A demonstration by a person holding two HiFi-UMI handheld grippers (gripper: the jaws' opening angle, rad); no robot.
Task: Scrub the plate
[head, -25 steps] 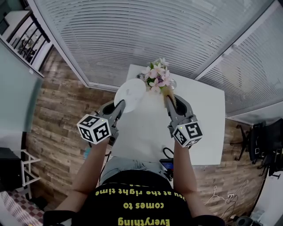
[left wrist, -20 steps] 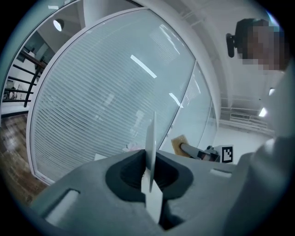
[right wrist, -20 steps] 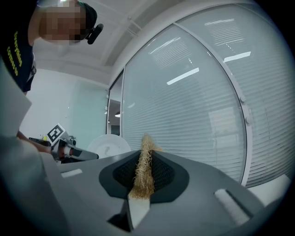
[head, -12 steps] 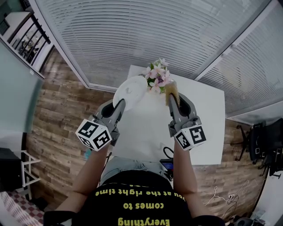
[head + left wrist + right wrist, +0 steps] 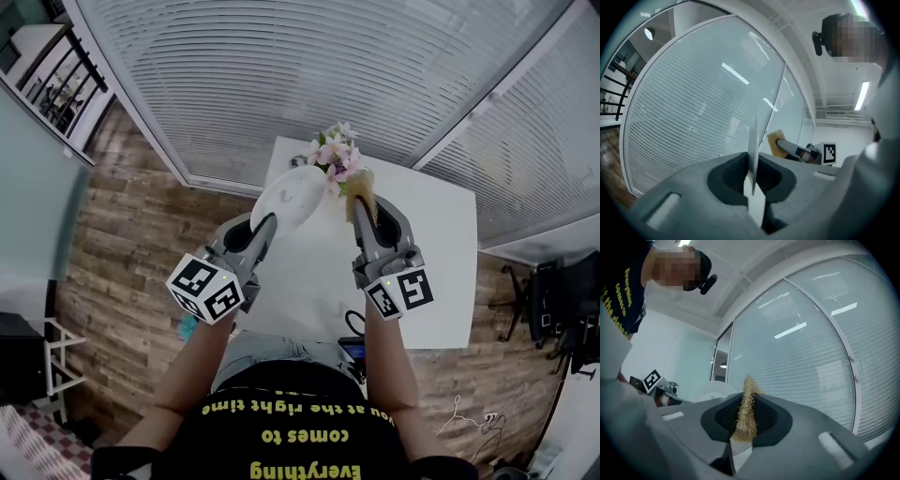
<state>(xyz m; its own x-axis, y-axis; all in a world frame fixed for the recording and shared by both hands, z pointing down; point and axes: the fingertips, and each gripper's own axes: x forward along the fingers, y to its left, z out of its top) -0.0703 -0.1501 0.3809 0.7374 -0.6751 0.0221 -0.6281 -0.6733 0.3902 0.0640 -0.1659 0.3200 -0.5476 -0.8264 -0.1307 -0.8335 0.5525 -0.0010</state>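
Note:
A white plate (image 5: pixel 289 199) is held up above the table, my left gripper (image 5: pixel 267 223) shut on its near rim. In the left gripper view the plate (image 5: pixel 753 151) shows edge-on, upright between the jaws of the left gripper (image 5: pixel 753 182). My right gripper (image 5: pixel 359 206) is shut on a straw-coloured scrub pad (image 5: pixel 362 182), just right of the plate, with a small gap between them. In the right gripper view the pad (image 5: pixel 746 409) stands pinched in the right gripper (image 5: pixel 743 427), and the plate (image 5: pixel 711 392) shows beyond it to the left.
A white table (image 5: pixel 427 234) lies below both grippers, with a vase of pink and white flowers (image 5: pixel 333 157) at its far edge, right behind the plate and pad. Glass walls with blinds (image 5: pixel 309 66) stand behind. A dark cable thing (image 5: pixel 354 324) lies near the table's front edge.
Both grippers have risen. The plate has swung right and tilted, so it now sits closer to the scrub pad and partly in front of the flowers.

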